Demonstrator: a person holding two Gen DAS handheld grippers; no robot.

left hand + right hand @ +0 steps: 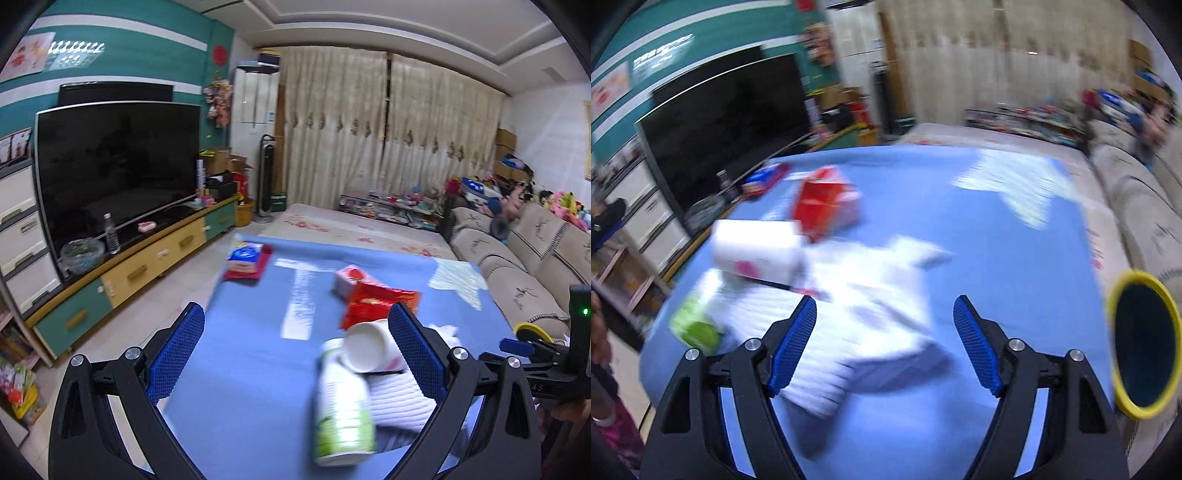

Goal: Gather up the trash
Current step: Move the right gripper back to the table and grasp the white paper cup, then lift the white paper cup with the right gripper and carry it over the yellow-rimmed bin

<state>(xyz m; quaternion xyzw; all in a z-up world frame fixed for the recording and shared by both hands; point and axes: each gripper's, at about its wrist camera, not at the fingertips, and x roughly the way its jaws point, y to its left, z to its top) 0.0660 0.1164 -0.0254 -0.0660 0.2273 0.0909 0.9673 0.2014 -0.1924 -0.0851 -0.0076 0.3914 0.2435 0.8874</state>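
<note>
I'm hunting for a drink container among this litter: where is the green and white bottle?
The green and white bottle lies on its side on the blue table, in the left camera's near foreground, its top against a tipped white paper cup.

Living rm: teal striped wall (122,70) w/ big TV (118,166), beige curtains (388,125), sofa (517,273) at right.

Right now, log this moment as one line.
left gripper: open, empty | right gripper: open, empty | trash: bottle, paper cup, on blue table
</note>
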